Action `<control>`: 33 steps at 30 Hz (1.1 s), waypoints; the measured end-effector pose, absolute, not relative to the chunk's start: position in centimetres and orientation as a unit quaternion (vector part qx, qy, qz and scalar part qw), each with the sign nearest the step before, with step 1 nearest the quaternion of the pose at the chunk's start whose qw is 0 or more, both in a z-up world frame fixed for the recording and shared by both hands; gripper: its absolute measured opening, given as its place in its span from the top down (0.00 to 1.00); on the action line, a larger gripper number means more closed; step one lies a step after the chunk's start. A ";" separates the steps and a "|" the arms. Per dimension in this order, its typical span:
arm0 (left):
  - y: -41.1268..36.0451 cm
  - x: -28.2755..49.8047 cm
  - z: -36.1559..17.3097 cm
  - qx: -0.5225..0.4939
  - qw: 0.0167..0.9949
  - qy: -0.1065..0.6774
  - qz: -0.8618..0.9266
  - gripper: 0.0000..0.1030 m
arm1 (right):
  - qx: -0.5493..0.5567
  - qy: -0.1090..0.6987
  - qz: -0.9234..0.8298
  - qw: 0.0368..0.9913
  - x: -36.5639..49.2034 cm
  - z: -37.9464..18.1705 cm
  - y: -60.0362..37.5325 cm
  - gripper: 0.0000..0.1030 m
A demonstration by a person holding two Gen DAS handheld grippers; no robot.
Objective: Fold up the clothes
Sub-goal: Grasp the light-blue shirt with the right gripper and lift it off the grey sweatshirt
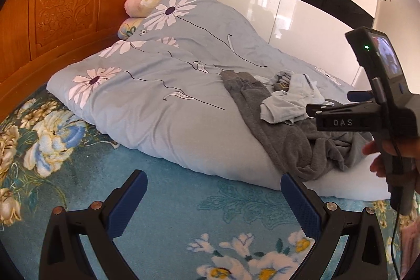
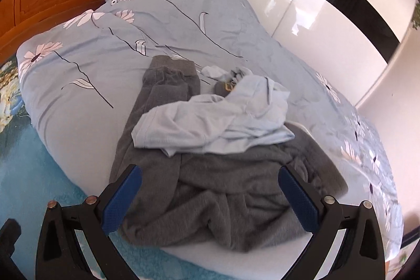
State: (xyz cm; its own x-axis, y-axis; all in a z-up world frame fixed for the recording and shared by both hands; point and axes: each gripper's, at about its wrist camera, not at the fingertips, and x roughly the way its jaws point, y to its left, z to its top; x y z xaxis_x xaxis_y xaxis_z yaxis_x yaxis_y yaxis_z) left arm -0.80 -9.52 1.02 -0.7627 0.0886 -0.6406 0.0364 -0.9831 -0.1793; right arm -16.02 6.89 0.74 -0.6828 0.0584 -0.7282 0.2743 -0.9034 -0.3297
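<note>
nothing is folded yet, as far as these views show. 2 garments lie in a crumpled heap on the duvet (image 2: 110, 85), near its front edge: a grey garment (image 2: 215, 190) spread out underneath, long and bunched into deep folds, and a pale blue top (image 2: 210, 127) rumpled on top of it, with one hem or sleeve opening turned toward the camera. neither has a straight edge or a flat panel showing, so the whole job looks to be ahead — separating the 2 pieces, laying each flat, then folding.

the right gripper (image 2: 210, 194) hovers over the near part of the grey garment with its jaws wide apart and nothing between them; the blue pads frame the cloth but i cannot tell whether they touch it. the left gripper (image 1: 214, 198) is also spread wide and empty, held over the teal floral blanket (image 1: 170, 201) just short of the duvet's edge, well left of the clothes. from the left view, the right tool is seen side-on, its tip near the blue top, with a hand (image 1: 380, 156) on its handle.

the blue top, being uppermost, looks like the piece to lift off first.
</note>
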 end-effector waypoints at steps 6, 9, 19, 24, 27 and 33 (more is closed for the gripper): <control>-10.6 -1.2 0.3 -0.352 -0.018 -0.067 0.934 0.00 | 0.454 0.222 -0.858 0.086 -21.9 -3.9 2.9 0.00; -10.5 -1.4 0.1 -0.356 -0.025 -0.052 0.933 0.00 | 0.453 0.220 -0.862 0.058 -23.0 -5.0 2.7 0.02; -10.0 -1.0 1.2 -0.352 -0.017 -0.053 0.934 0.00 | 0.446 0.226 -0.865 -0.042 -23.9 -1.2 7.9 0.98; -9.4 0.3 2.5 -0.344 -0.015 -0.045 0.938 0.00 | 0.441 0.195 -0.875 -0.049 -22.9 2.9 11.1 0.98; -9.3 1.3 3.3 -0.341 -0.018 -0.045 0.939 0.00 | 0.413 0.184 -0.891 -0.048 -21.3 6.7 11.9 0.98; -9.4 4.2 5.2 -0.342 -0.006 -0.063 0.938 0.00 | 0.355 0.179 -0.917 -0.036 -17.5 14.0 12.1 0.99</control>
